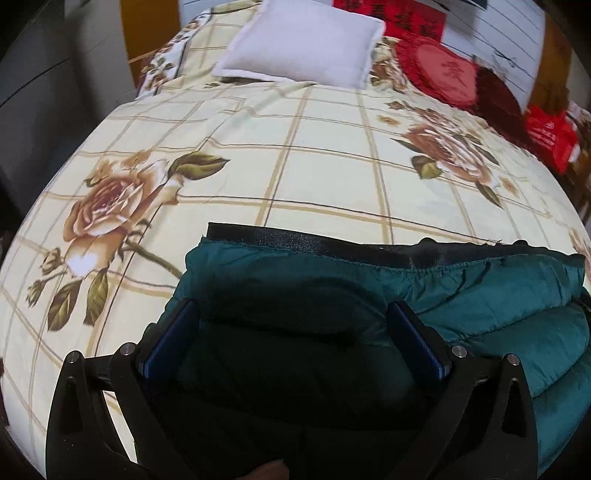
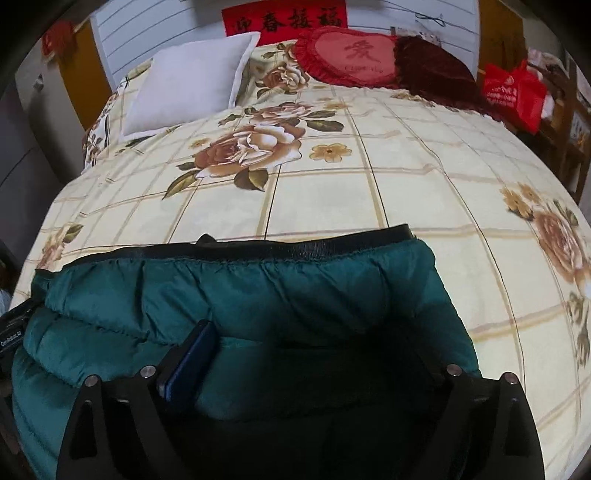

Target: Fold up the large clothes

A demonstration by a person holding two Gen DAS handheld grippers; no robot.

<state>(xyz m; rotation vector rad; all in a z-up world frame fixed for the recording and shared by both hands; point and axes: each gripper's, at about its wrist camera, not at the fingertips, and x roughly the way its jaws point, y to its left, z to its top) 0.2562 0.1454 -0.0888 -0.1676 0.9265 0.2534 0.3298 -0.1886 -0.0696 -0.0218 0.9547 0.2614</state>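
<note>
Red banner [image 2: 284,17] reads 迎春接福; heart cushion [image 2: 345,55] shows 爱.

You have a teal quilted puffer jacket [image 1: 480,295] lying flat on the floral bedspread at the near end of the bed, its puffy channels running crosswise, a black band [image 2: 295,247] along its far edge.

A bed [image 2: 369,192] with a cream, rose-patterned checked cover fills the frame. At upper centre lie a white pillow [image 2: 192,85] and a red heart cushion [image 2: 351,55] — behind them, a white panelled wall [image 2: 155,29] with a red banner [image 2: 284,18].
</note>
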